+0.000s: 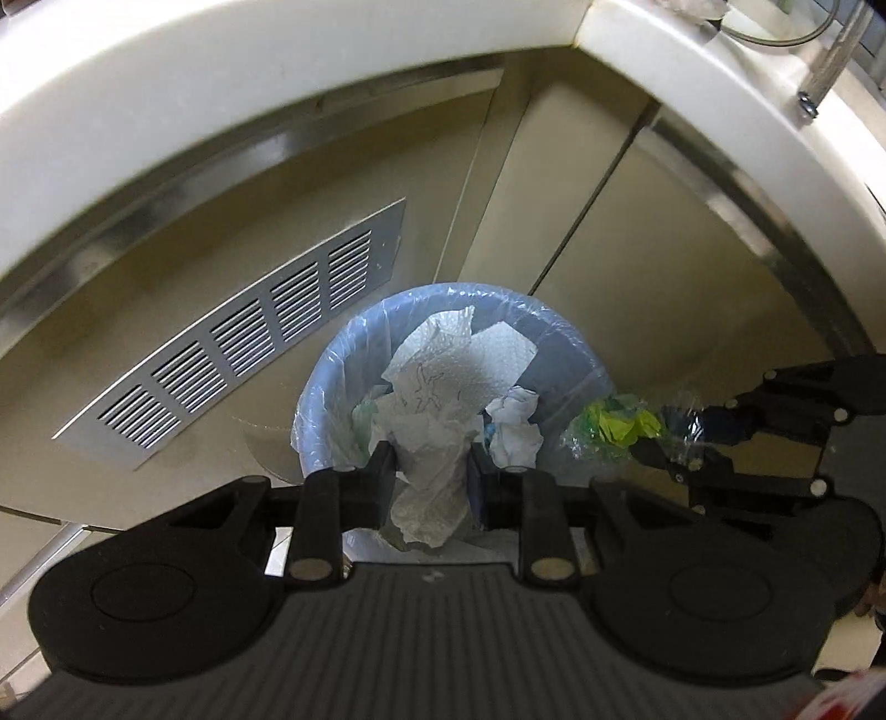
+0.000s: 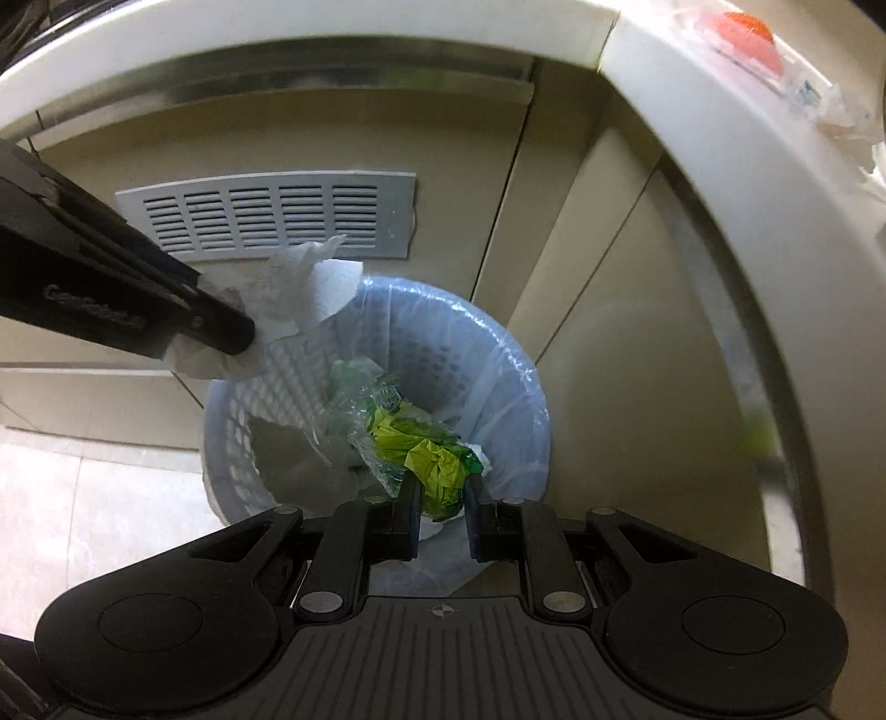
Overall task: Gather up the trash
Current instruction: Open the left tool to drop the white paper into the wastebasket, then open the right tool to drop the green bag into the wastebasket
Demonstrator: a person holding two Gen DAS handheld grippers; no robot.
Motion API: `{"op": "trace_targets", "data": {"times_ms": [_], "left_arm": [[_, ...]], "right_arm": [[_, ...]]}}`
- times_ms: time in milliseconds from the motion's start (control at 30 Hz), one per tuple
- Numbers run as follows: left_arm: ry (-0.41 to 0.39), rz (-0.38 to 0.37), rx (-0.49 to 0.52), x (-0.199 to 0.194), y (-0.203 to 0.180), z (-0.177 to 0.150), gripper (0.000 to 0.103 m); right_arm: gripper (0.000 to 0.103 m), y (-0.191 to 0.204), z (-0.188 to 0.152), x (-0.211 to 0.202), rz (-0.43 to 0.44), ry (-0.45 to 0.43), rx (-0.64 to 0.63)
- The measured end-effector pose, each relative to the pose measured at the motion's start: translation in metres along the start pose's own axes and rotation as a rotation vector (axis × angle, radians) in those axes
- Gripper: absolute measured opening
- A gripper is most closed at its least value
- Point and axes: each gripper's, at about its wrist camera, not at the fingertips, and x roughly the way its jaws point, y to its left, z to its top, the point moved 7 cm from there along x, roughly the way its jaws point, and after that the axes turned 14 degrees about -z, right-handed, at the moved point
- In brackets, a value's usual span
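Left gripper (image 1: pixel 432 476) pinches a white paper towel (image 1: pixel 429 443), jaws nearly closed on it, over the near-left rim of the bin (image 1: pixel 332 354). Right gripper (image 2: pixel 440 498) clamps a crumpled green-yellow wrapper (image 2: pixel 426 448), narrow gap, above the bin's near right side. Bin sits on the floor by a cabinet with a vent (image 2: pixel 266 219). More paper (image 1: pixel 515 426) lies inside; bin bottom hidden. Counter (image 2: pixel 720 111) items at far right blurred.

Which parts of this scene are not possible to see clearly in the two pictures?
- Bottom of the blue perforated plastic bin: both views, covered by trash and its clear liner.
- Orange object in clear wrapping on the white counter: right wrist view, blurred near the corner.
- Lower end of the white paper towel in the left gripper: left wrist view, hidden behind the gripper body.
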Motion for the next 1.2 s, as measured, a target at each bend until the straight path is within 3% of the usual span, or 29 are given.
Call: {"op": "trace_targets", "data": {"times_ms": [333,400,467,1200], "left_arm": [[0.014,-0.004,-0.014,0.022,0.004,0.011,0.025],[0.008,-0.001,-0.018,0.023,0.004,0.01,0.032],[0.006,0.003,-0.021,0.026,0.003,0.012,0.047],[0.013,0.028,-0.013,0.008,0.011,0.001,0.047]], "right_arm": [[0.016,0.003,0.001,0.016,0.016,0.026,-0.017],[0.016,0.001,0.001,0.017,0.014,0.027,-0.018],[0.016,0.0,0.002,0.017,0.011,0.029,-0.018],[0.016,0.006,0.01,0.008,0.015,0.01,-0.023]]}}
